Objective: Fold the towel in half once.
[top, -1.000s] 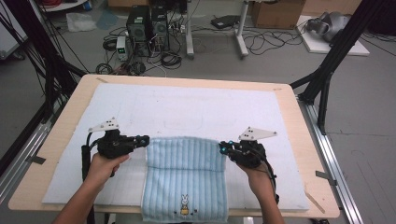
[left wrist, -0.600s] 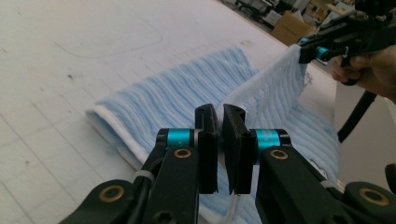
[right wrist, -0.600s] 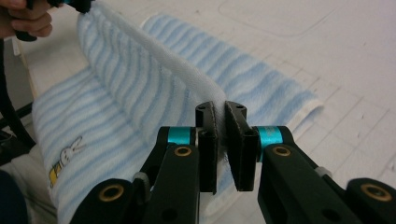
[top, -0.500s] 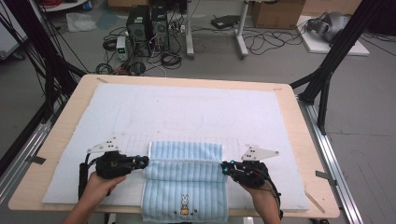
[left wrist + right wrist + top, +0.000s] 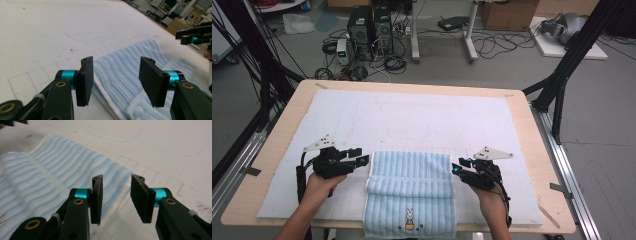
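Note:
A light blue striped towel with a small rabbit motif lies on the white mat at the table's front centre, and a raised fold runs across its middle. My left gripper sits at the towel's left edge. Its jaws have just been opening and now stand open, with the towel lying loose on the mat beyond them. My right gripper is at the towel's right edge. Its jaws have also just been opening and are apart, just above the towel's hem.
The white mat covers most of the wooden table, and its far half is bare. The towel's front end hangs over the table's near edge. The other gripper shows far off in the left gripper view. Cables and computers are on the floor behind.
Both grippers, shut on the towel's far corners, came toward the person and laid that end down as a fold. Both have now opened and let go of the towel.

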Demonstrator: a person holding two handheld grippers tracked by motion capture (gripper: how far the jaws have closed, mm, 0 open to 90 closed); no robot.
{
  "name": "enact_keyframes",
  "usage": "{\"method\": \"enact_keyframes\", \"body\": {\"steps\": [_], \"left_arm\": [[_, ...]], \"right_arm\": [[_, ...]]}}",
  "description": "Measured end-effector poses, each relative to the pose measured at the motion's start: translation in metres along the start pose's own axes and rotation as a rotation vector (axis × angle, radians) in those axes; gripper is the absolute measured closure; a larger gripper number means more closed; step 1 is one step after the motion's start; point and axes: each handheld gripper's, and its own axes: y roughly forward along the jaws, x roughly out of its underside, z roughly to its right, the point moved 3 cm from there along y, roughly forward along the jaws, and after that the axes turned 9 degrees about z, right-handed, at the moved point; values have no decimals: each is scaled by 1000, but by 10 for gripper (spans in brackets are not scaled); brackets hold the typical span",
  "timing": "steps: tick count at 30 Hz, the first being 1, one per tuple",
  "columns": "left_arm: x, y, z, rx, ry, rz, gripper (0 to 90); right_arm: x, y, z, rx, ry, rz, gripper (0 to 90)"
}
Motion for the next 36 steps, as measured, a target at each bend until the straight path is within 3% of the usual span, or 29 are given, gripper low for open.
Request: {"method": "enact_keyframes", "body": {"steps": [3,7,8,9,10,11,13,18,21,24,27,31,33,36], "left_arm": [[1,9,-7,-22,-7,-17,464],[5,12,-10,-40,0,-29,466],[5,12,-9,-39,0,-33,468],[6,13,-9,-41,0,-36,468],[7,13,-9,-43,3,-37,468],[7,13,-9,-44,4,-39,472],[7,14,-8,-42,2,-41,475],[10,18,-9,-55,-8,-43,481],[11,22,-10,-76,1,-57,483],[14,24,-9,-80,17,-88,501],[18,27,-8,-89,35,-134,528],[21,33,-5,-92,60,-162,560],[22,38,-3,-104,84,-181,622],[23,42,-2,-139,120,-198,832]], "right_arm": [[6,22,7,30,15,-65,618],[13,39,6,25,52,-135,566],[15,42,5,16,49,-141,603],[16,44,4,20,34,-156,717],[16,45,2,17,-11,-160,826],[14,46,-1,33,-57,-150,868],[11,46,-2,53,-73,-125,871],[7,52,5,119,-35,-98,865],[8,59,11,167,5,-104,792],[9,58,13,162,32,-104,708],[6,50,13,126,40,-58,642],[8,50,11,103,12,-71,587],[11,54,9,96,0,-101,583],[12,56,8,96,-7,-109,659]]}}
